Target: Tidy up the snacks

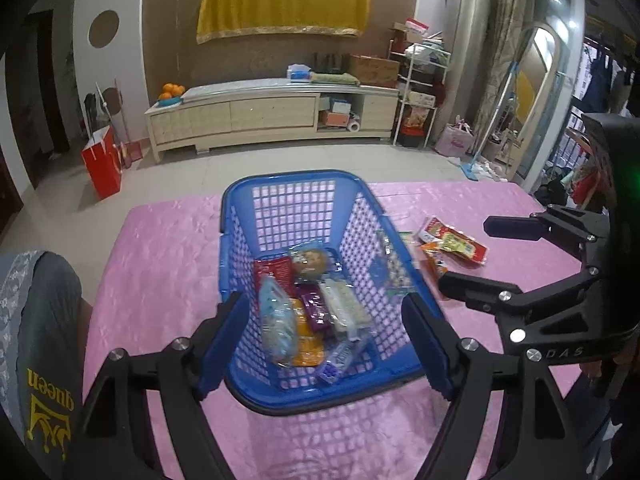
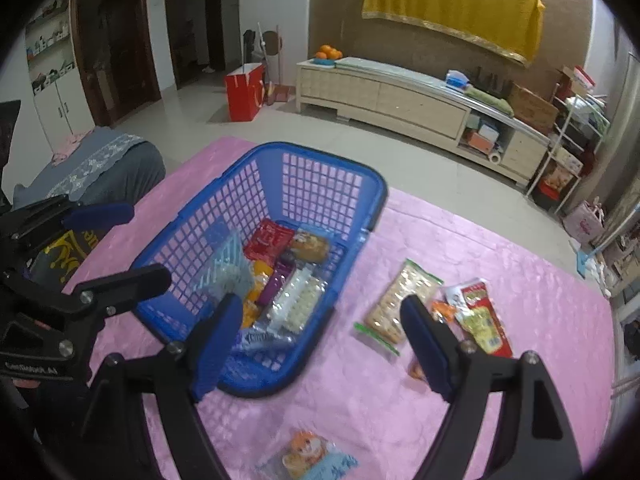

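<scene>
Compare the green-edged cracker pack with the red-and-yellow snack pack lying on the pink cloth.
The cracker pack is clear, showing pale round crackers, with green end seals; the red-and-yellow snack pack is opaque and brightly printed. The cracker pack lies nearer the blue basket; the red-and-yellow snack pack lies farther from it. Both lie flat on the pink cloth, outside the basket, and neither is gripped.

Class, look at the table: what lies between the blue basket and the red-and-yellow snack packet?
A clear cracker packet with green ends lies between the blue basket and the red-and-yellow packet, plainest in the right wrist view.
</scene>
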### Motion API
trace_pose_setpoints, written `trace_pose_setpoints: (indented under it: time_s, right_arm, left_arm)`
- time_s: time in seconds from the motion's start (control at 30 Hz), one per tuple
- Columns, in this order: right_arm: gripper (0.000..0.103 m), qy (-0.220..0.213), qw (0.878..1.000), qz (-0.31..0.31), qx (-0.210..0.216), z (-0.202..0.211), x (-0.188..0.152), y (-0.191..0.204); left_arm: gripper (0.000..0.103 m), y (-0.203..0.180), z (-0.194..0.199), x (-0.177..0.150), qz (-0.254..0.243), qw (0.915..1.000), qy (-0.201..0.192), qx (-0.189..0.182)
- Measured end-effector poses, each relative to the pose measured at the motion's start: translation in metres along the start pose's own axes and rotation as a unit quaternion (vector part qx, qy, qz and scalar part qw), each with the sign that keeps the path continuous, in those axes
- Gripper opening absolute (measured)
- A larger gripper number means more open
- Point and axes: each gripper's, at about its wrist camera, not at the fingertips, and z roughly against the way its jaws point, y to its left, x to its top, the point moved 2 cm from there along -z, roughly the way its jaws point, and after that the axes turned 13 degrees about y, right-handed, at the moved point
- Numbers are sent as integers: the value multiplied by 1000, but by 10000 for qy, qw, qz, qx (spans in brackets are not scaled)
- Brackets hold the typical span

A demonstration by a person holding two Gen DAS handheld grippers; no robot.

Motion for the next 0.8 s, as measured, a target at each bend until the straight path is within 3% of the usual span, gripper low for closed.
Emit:
trace_pose_setpoints:
  time_s: [0.33, 0.53, 0.8]
  right_arm:
    - [85, -64, 9996, -269, -13, 35, -37, -21]
    - [85, -8, 9984, -560, -96, 37, -71, -40]
    - [85, 342, 9930, -1127, -22, 12, -125, -68]
  left_arm:
    - [77, -48, 16, -19, -272, 9996, -25, -86]
    - [77, -74, 4, -34, -378, 9990, 179, -160]
    - [77, -117, -38, -69, -531, 9943, 754, -531]
